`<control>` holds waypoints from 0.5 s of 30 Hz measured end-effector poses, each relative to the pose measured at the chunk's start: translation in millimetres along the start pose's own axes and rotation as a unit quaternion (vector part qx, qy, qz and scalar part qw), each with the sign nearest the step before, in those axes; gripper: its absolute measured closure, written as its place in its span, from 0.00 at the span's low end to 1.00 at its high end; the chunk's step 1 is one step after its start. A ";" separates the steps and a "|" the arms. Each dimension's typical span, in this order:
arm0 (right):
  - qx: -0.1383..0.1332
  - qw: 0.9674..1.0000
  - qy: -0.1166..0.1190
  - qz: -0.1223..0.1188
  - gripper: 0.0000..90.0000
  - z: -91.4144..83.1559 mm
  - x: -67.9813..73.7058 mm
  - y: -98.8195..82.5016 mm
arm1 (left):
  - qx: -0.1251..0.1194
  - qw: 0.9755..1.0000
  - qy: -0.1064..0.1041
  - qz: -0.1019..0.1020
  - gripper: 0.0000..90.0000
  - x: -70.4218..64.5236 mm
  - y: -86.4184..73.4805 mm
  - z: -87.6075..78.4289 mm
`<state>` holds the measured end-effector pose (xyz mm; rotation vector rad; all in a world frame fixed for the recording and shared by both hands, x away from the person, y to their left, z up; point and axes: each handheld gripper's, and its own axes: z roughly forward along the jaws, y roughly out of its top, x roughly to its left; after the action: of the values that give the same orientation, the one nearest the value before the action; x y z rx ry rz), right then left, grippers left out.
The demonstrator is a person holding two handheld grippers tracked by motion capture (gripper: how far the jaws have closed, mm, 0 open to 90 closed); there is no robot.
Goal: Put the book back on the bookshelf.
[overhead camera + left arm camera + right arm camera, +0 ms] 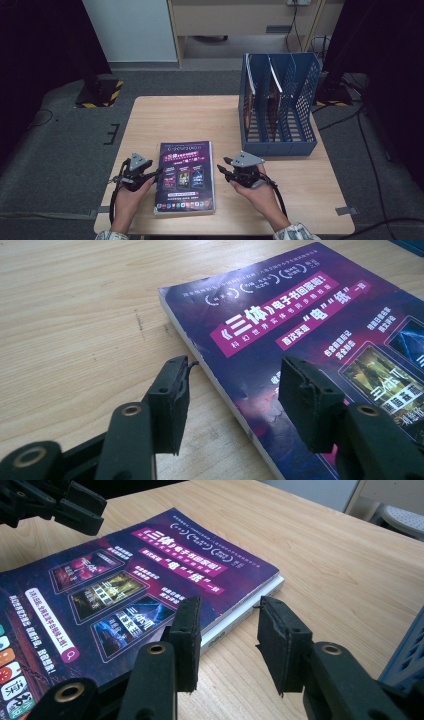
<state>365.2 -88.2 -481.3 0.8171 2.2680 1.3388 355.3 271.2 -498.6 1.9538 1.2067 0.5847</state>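
We bracket the book (pixel 184 176) near the desk's (pixel 165 112) front edge, left claw (pixel 156 174) and right claw (pixel 223 169) both spread, astride its long edges to lift.

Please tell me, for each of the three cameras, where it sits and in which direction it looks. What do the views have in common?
High view: sits above the person's side, looks forward and down on the table; both hands, the left gripper and the right gripper flank the book, with the blue file rack behind.
Left gripper view: rides the left gripper, looks along its jaws at the book's edge.
Right gripper view: rides the right gripper, faces the book's opposite edge; the left gripper shows beyond.
Shared: all three show the book.
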 end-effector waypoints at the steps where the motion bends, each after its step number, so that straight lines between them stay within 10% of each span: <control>1: 0.000 1.000 0.000 0.002 0.68 0.5 0.2 0.0 | 0.000 1.000 -0.002 -0.002 0.53 -0.6 0.0 0.8; 15: 0.020 1.000 0.005 0.012 0.59 5.6 0.2 -3.2 | 0.017 1.000 -0.012 -0.011 0.42 -3.4 -4.3 17.4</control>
<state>367.5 -85.5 -486.7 0.8537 2.3067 1.3158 363.7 263.1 -512.6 1.9676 1.2277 0.5308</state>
